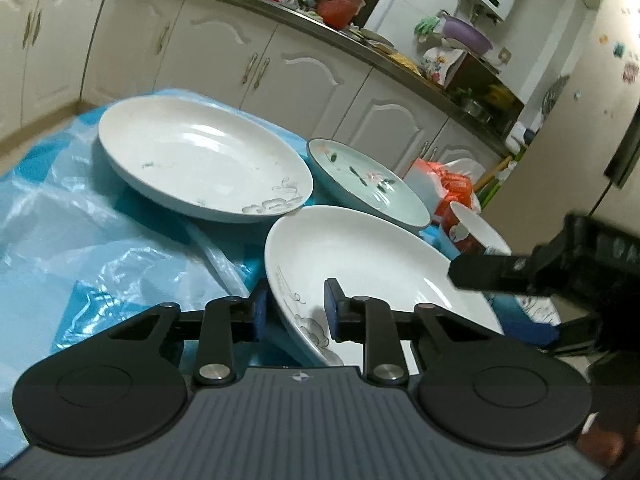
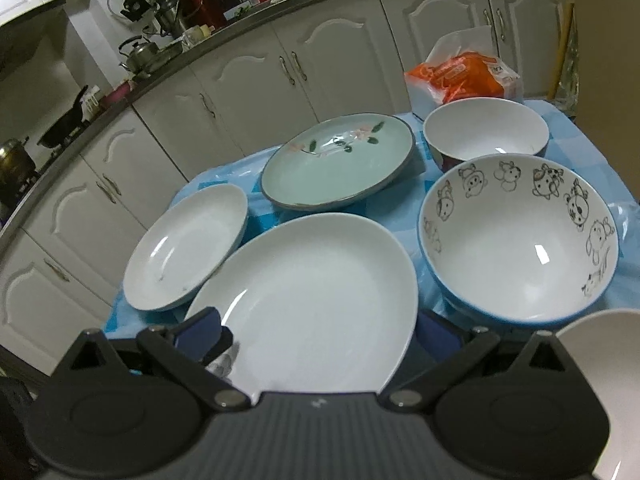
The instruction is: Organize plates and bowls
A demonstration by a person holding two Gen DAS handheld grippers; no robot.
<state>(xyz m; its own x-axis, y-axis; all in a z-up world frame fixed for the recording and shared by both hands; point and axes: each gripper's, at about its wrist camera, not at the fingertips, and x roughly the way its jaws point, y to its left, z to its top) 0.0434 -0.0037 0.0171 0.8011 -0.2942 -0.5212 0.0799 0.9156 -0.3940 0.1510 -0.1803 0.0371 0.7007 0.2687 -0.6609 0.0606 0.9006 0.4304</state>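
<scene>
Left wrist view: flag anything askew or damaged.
The near plate sits tilted rather than flat, its rim between the fingers of the left gripper. No chips or spills show.
</scene>
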